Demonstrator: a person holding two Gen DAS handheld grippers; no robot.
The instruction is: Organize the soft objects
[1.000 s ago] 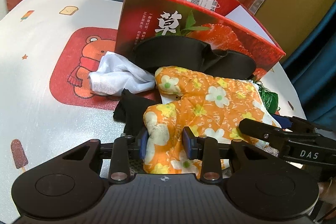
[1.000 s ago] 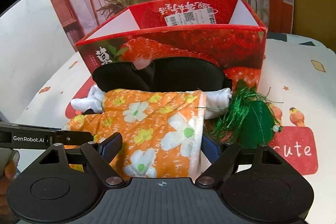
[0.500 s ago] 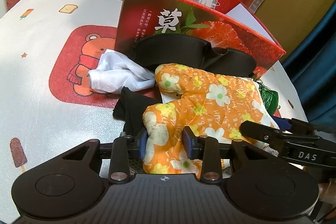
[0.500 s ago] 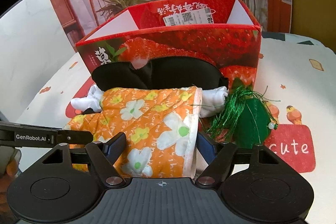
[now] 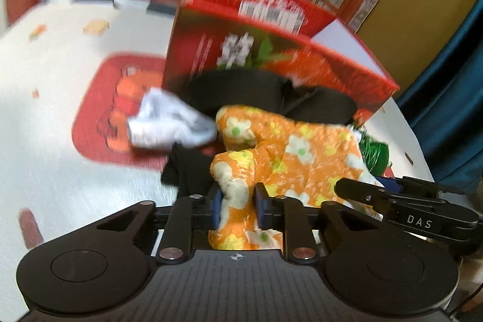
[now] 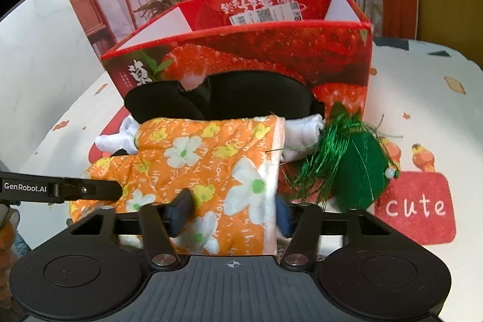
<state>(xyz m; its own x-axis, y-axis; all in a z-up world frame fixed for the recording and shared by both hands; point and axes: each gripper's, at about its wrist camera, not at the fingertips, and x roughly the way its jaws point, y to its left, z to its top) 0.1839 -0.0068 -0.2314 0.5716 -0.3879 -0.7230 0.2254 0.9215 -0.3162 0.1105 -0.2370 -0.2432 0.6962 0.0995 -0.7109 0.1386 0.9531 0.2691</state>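
Motion blur smears the strawberry box (image 5: 271, 56) lettering (1 label unreadable) in the left view.

"DAS" on right gripper (image 5: 418, 221); "GenRobot.AI" on left gripper (image 6: 25, 188); "cute" on tablecloth (image 6: 415, 206).

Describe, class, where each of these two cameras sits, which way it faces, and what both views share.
Left wrist: sits behind the left claw, facing the strawberry box; right claw enters from the right.
Right wrist: sits behind the right claw, facing the box's long front; left claw enters from the left.
Shared: orange floral mitt, gripped by both.
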